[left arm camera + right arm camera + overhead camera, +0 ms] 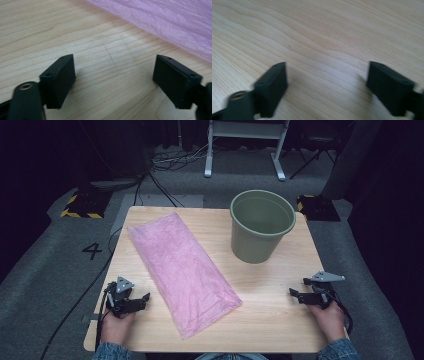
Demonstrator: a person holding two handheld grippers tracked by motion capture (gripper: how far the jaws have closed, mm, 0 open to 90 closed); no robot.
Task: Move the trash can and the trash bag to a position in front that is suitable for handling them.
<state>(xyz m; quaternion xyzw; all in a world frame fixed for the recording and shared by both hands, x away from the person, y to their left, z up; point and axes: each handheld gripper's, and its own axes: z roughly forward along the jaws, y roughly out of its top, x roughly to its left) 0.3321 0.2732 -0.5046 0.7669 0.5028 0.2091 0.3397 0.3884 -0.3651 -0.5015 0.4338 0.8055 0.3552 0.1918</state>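
Grippers rest low at the worktop's (pixel 280 320) near corners, fingers wide and empty. Left gripper (pixel 142 298) sits just beside the flat pink bag (pixel 182 270); right gripper (pixel 296 292) well apart. Likely next: pinch the bag's near edge, toward the green bucket (pixel 261 226).

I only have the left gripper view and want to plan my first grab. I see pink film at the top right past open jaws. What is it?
Observer: A flat pink plastic bag, lying diagonally across the wooden table, untouched.
Operator: Anything else on the table?
Observer: A green bucket stands upright at the far right, beside the bag, apart from it.
Operator: Where is my other gripper?
Observer: The right gripper sits near the table's right front edge, jaws open over bare wood.
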